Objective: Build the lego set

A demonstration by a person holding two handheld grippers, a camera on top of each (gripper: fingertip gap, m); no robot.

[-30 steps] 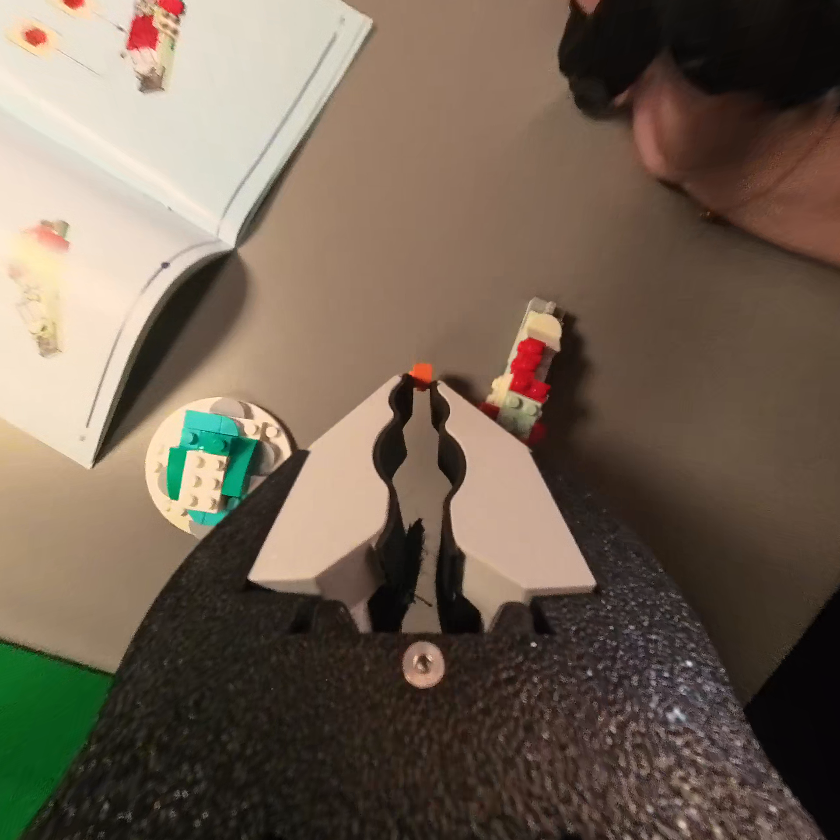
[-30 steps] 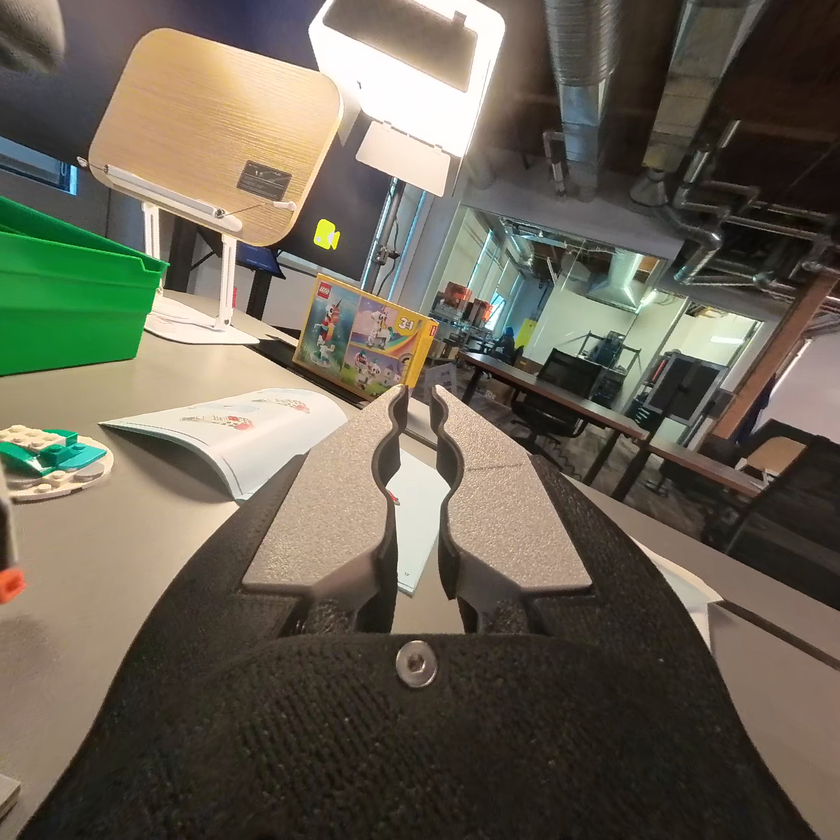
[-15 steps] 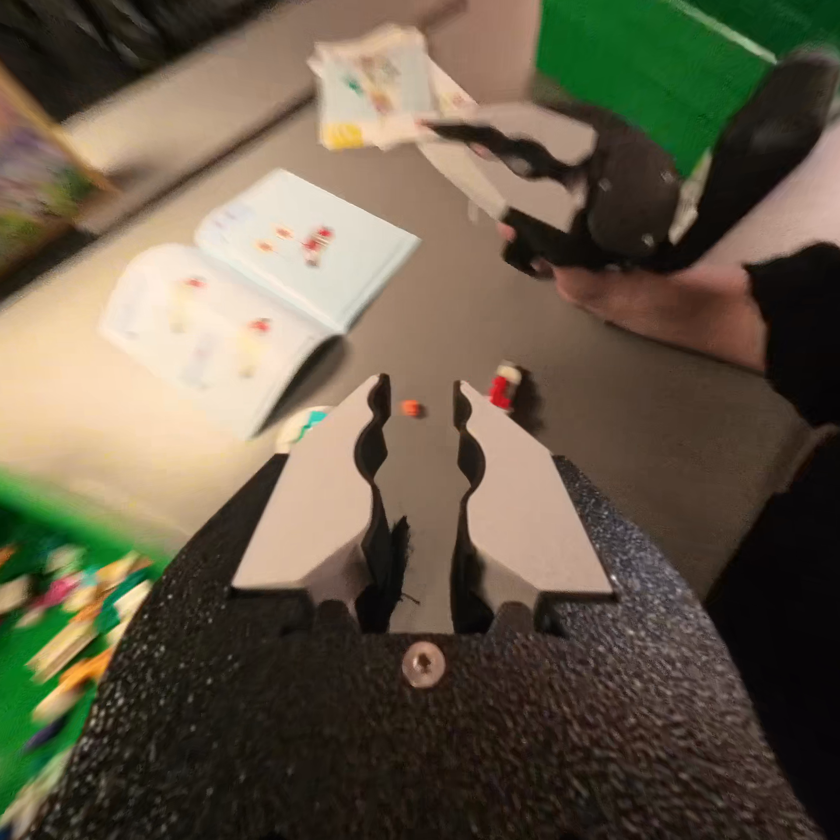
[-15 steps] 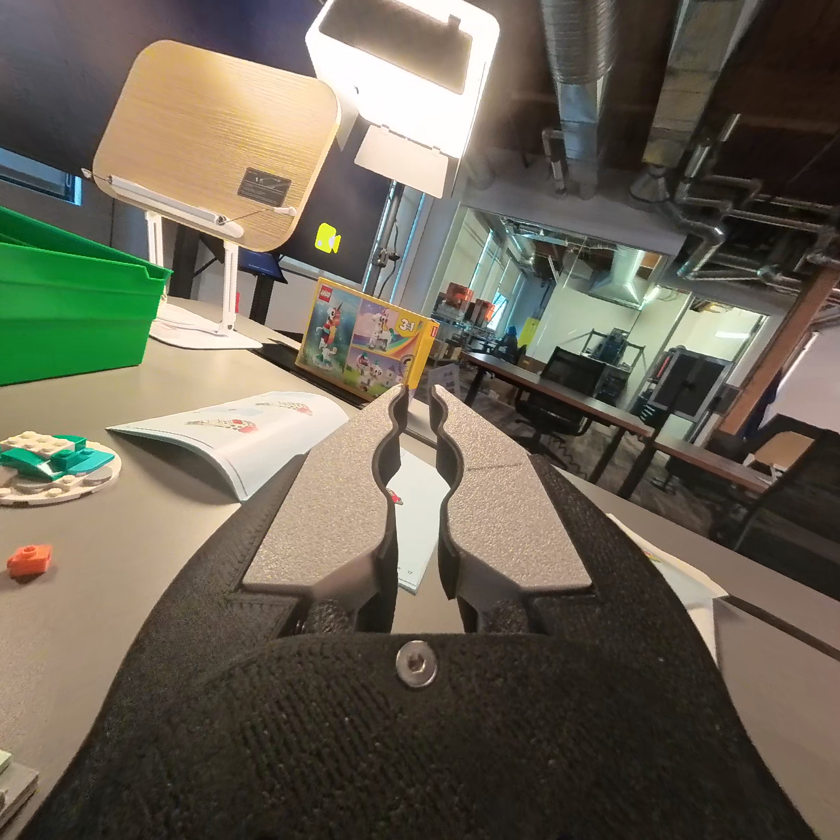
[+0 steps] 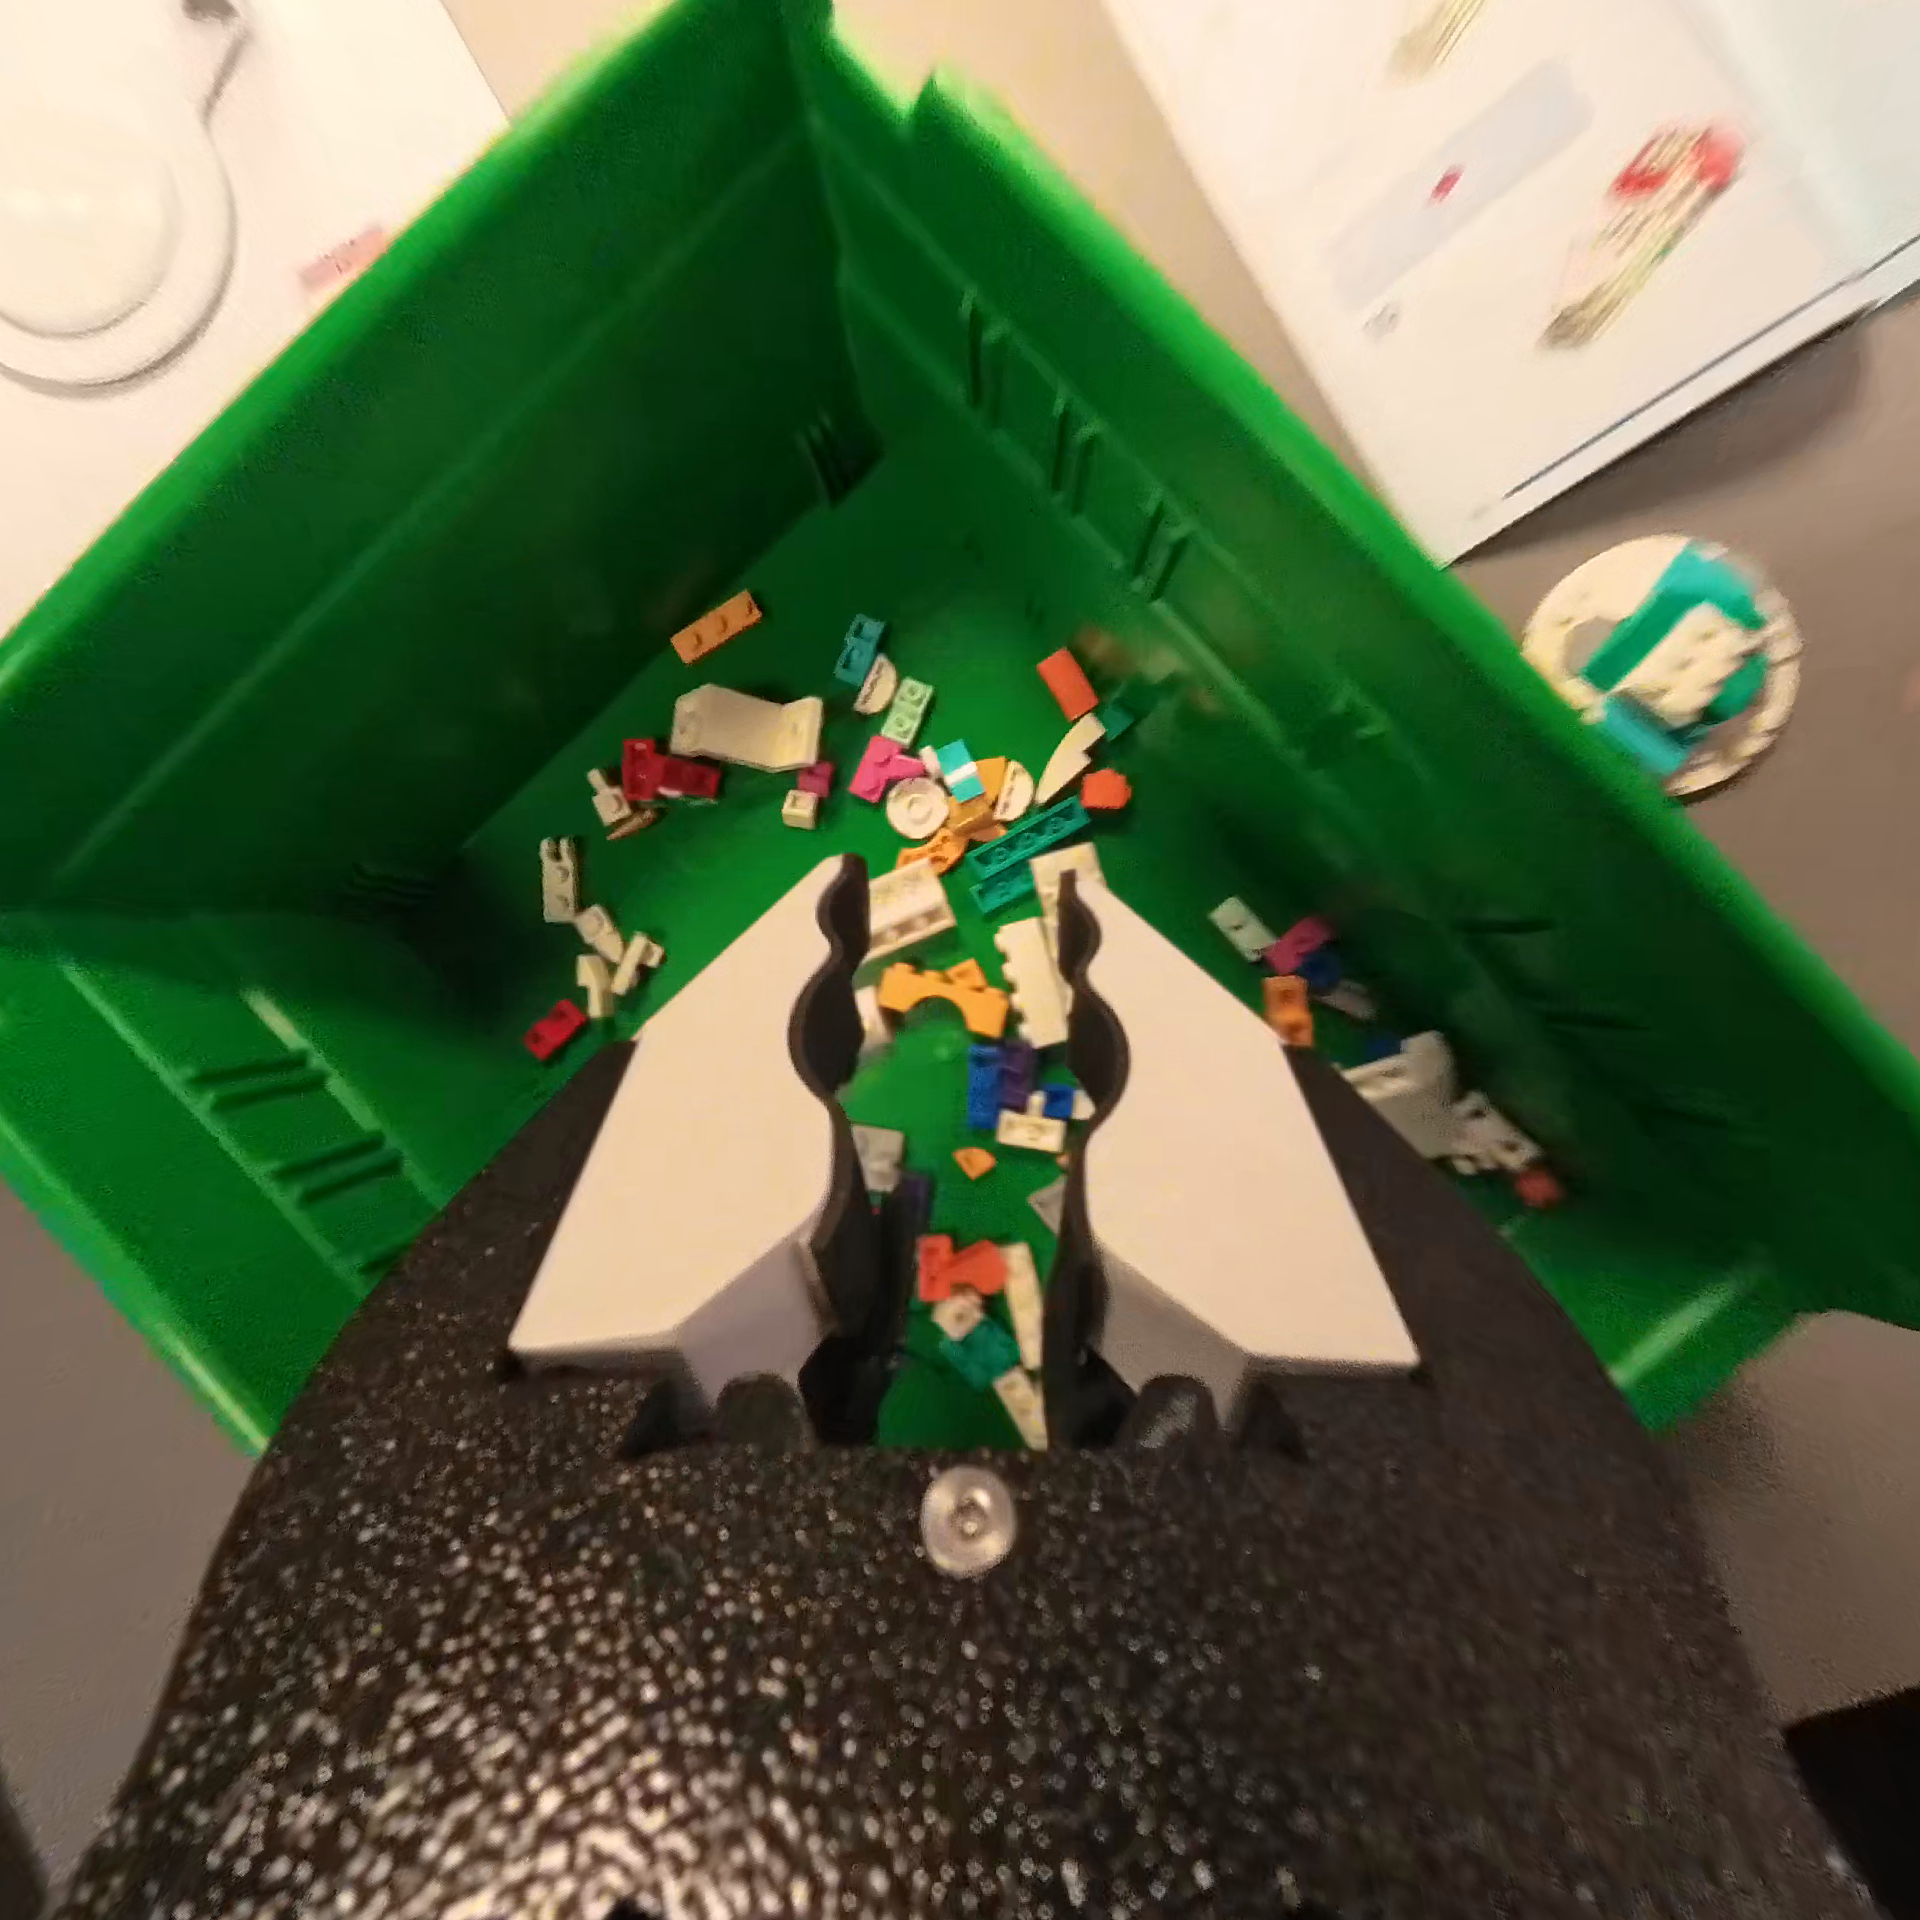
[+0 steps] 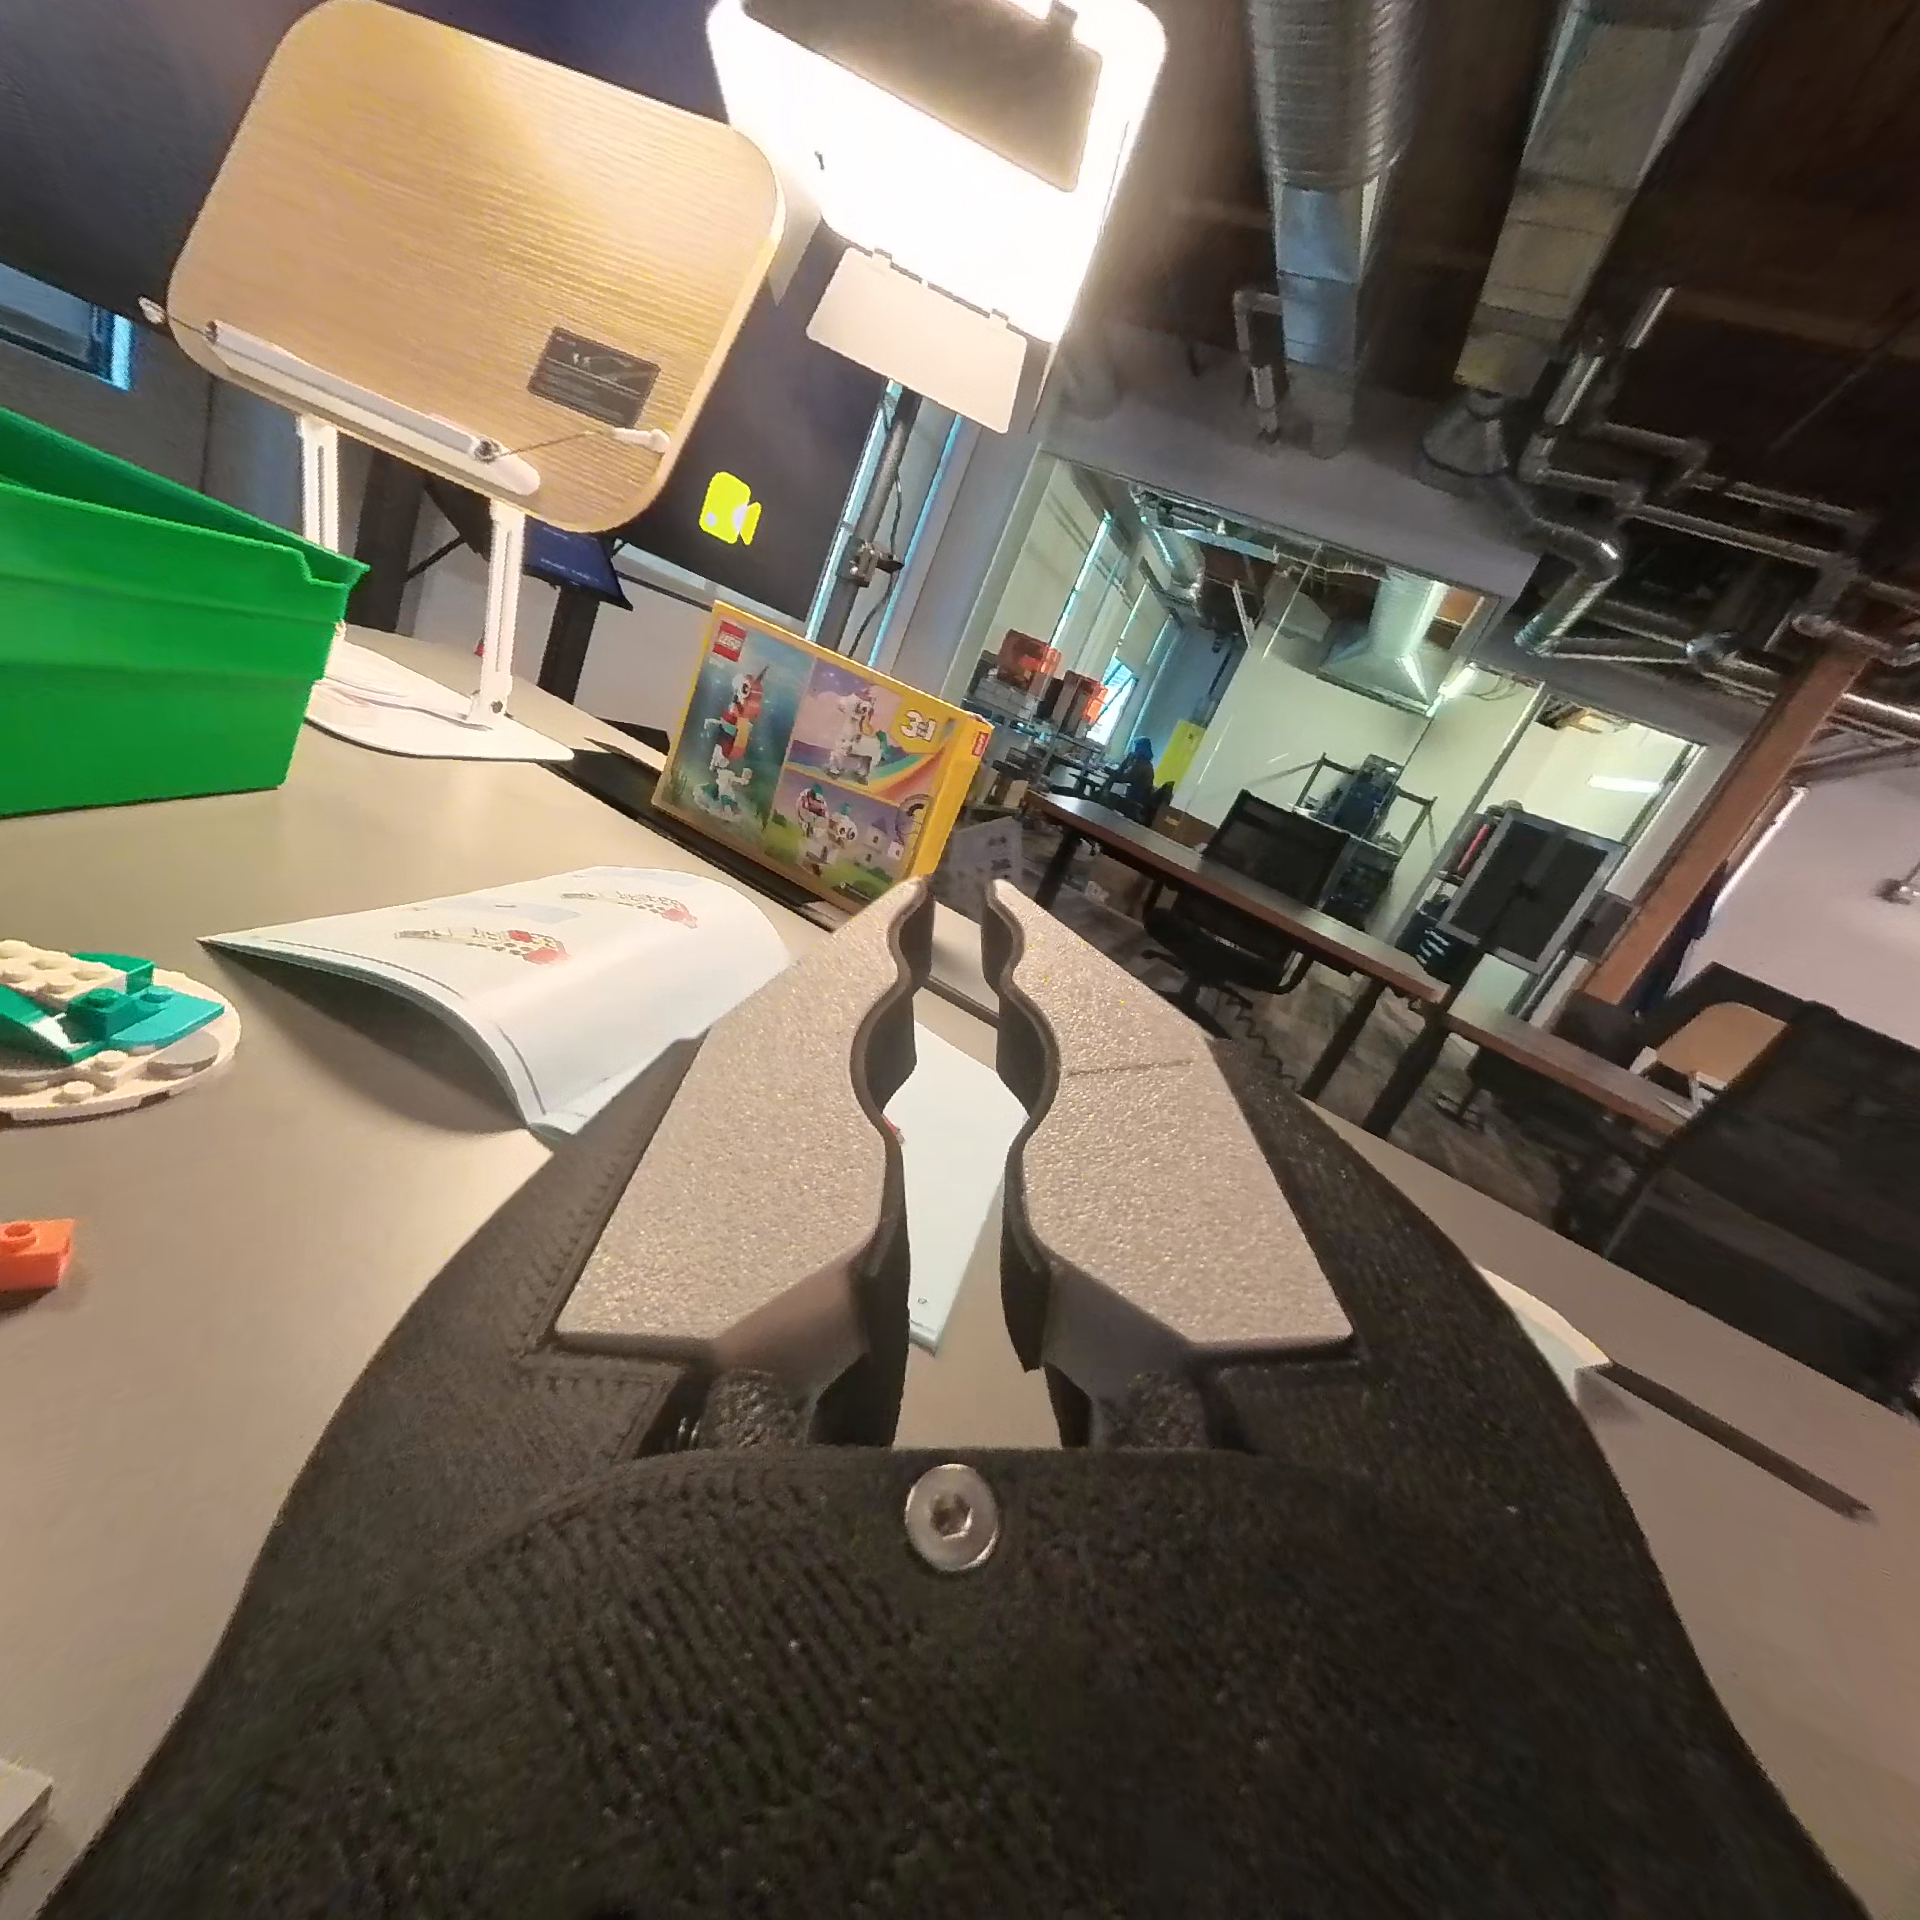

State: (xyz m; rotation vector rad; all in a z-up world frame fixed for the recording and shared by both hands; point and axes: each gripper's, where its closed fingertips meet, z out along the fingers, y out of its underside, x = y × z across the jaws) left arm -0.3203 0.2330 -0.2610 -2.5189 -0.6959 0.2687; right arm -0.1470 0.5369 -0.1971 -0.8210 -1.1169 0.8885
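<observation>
the left gripper (image 5: 954,883), with pale grey wavy-edged plastic fingers (image 5: 717,1122) on a speckled black body, points steeply downward with its jaws spread wide apart and nothing between them. the right gripper (image 6: 956,902), with textured grey wavy-edged fingers (image 6: 764,1153) on a ribbed black body, lies low and nearly level, its jaws parted by a narrow gap and gripping nothing.

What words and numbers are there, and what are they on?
Yellow box: printing on its front; I don't copy out writing.
Black label on the wooden stand: too small to read.
Open booklet: too small to read.
Green bin and loose bricks: none seen.
</observation>
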